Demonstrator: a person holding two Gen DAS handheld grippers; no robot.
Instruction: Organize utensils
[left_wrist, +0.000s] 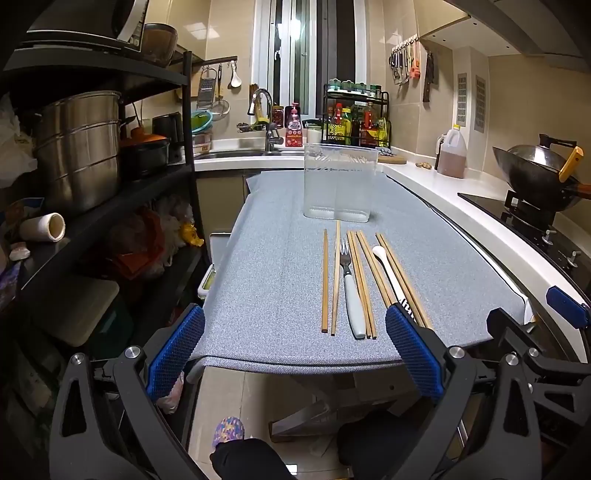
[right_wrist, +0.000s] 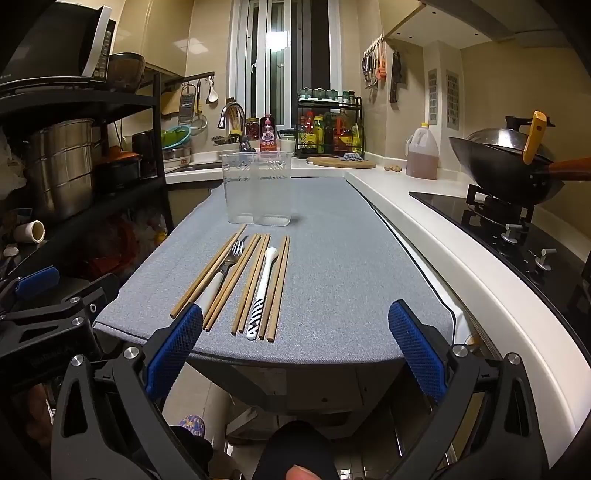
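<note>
A clear two-compartment plastic holder (left_wrist: 339, 182) (right_wrist: 257, 188) stands empty on the grey-blue table mat (left_wrist: 277, 258) (right_wrist: 340, 266). In front of it lie several wooden chopsticks (left_wrist: 325, 280) (right_wrist: 279, 288), a fork with a white handle (left_wrist: 351, 288) (right_wrist: 221, 273) and a white spoon with a striped handle (left_wrist: 388, 266) (right_wrist: 262, 288). My left gripper (left_wrist: 295, 332) is open and empty, held at the table's near edge, below the utensils. My right gripper (right_wrist: 295, 332) is open and empty at the same edge; it also shows in the left wrist view (left_wrist: 569, 306).
A black shelf rack (left_wrist: 110, 184) with steel pots stands left of the table. A white counter (right_wrist: 424, 229) with a hob and wok (right_wrist: 506, 177) runs along the right. A sink, spice rack and oil jug (right_wrist: 423, 155) are at the back.
</note>
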